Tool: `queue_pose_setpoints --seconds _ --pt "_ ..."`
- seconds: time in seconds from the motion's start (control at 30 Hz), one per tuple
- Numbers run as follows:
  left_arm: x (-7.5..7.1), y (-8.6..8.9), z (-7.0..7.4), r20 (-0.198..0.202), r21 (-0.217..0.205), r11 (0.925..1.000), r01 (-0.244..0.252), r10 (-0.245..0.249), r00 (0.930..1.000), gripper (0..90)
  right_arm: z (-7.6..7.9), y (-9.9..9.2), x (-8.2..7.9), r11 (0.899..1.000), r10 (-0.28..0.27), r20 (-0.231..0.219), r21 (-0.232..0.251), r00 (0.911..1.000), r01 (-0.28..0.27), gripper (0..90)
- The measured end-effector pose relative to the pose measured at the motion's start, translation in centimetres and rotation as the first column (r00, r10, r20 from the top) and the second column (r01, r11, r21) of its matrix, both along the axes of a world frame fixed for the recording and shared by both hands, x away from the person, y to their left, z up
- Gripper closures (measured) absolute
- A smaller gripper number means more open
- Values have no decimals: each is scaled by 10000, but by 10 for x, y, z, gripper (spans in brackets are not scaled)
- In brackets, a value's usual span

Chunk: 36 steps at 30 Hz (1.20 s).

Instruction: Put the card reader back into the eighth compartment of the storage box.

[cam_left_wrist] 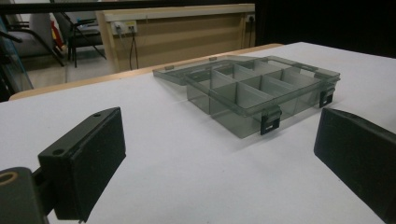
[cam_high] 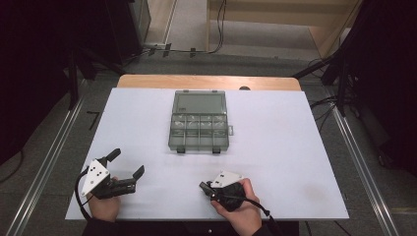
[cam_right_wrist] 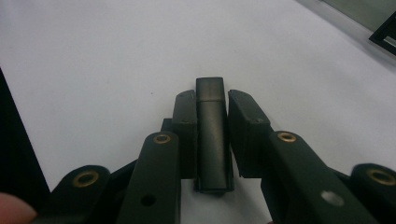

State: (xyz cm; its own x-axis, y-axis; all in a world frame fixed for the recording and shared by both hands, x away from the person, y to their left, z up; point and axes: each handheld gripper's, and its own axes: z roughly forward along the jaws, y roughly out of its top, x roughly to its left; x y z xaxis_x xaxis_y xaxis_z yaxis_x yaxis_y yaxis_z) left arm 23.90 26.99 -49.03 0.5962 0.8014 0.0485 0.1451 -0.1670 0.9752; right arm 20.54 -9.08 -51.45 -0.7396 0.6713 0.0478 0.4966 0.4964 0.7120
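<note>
Your right claw pinched a small black stick; your left claw stood spread.

The small black stick (cam_right_wrist: pixel 212 130) sat upright between the jaws of your right claw (cam_high: pixel 205 187), which were pressed against its two sides, its tip poking out just past them over the white worktop (cam_high: pixel 275 147). Ahead of that claw and a little to its left, well apart, lay the smoky clear compartment box (cam_high: pixel 199 129), lid folded back flat, its two black latches facing you. Your left claw (cam_high: pixel 129 164) rested near the worktop's near edge, jaws wide apart with bare worktop between them, and the box (cam_left_wrist: pixel 259 91) lay ahead of it, slightly to its right.
</note>
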Motion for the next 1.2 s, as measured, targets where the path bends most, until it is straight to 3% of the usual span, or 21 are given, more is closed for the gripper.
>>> queue_pose_setpoints --seconds 1.2 --pt "-1 -1 -1 35 36 10000 -27 27 10000 23 34 -21 21 9958 -261 173 883 9995 245 713"
